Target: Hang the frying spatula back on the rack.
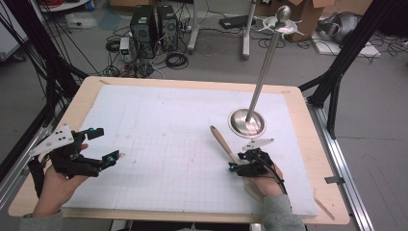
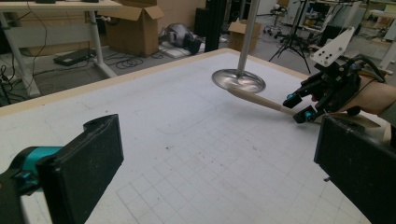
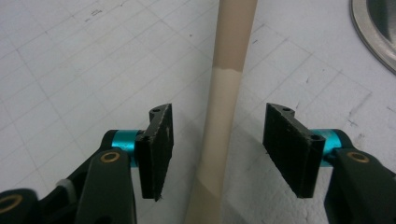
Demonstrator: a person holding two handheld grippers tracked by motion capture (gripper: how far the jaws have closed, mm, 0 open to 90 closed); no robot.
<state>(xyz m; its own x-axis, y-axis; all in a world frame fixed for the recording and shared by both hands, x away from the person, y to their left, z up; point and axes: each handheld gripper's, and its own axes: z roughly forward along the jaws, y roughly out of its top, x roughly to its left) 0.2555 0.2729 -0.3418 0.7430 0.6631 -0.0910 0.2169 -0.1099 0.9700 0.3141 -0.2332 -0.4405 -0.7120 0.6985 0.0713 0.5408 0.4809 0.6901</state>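
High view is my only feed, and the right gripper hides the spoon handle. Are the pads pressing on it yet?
Observer: No. In the right gripper view the wooden spoon handle lies between the pads with a gap on each side; the right gripper is open.
Operator: Is the handle centred?
Observer: Roughly; it sits a little nearer the pad at that view's left.
Operator: And the left gripper?
Observer: The left gripper is open wide, with bare gridded mat between its jaws.
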